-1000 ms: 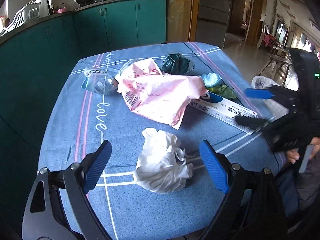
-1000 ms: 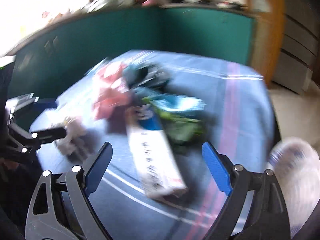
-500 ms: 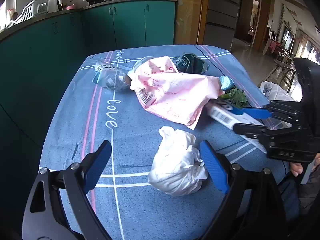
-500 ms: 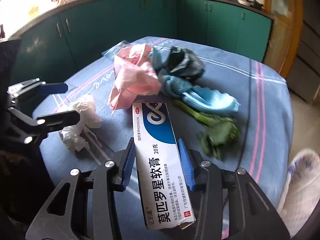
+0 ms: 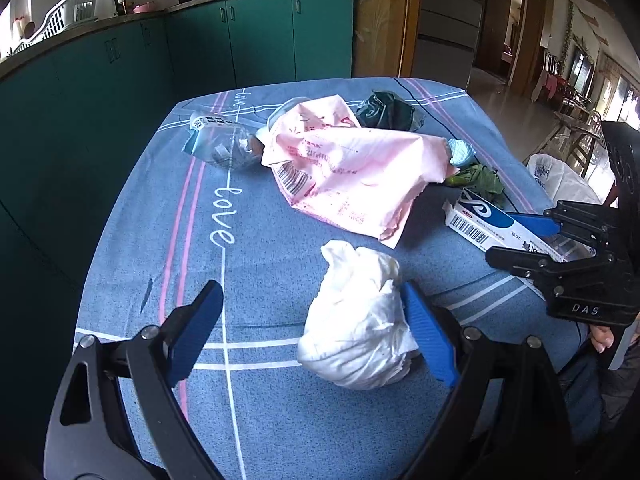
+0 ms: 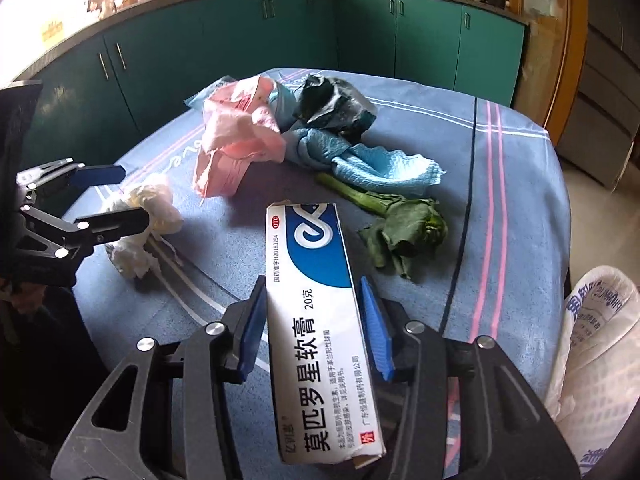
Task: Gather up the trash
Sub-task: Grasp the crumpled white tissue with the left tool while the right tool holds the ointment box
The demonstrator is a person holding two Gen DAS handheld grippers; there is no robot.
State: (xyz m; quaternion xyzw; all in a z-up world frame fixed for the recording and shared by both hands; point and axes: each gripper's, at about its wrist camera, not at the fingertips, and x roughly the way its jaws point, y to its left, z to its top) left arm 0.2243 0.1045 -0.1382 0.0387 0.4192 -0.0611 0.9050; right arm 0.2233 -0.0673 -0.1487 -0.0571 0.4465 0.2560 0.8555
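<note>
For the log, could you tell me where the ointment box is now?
The ointment box sits clamped in the right tongs, left of the wilted greens.

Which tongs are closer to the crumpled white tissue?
Left. The left tongs are open around the tissue, with one blue pad right against it. The right tongs are off to the side, shut on the ointment box.

Your left wrist view sits low at the near table (image 5: 132, 272) edge, facing across it toward the green cabinets (image 5: 248, 36), close over the white wad (image 5: 360, 320). Your right wrist view looks from the table's right side, angled leftward, close over the ointment box (image 6: 316, 300). Both share the pink bag (image 5: 352, 168), wad, box and each other's gripper.
</note>
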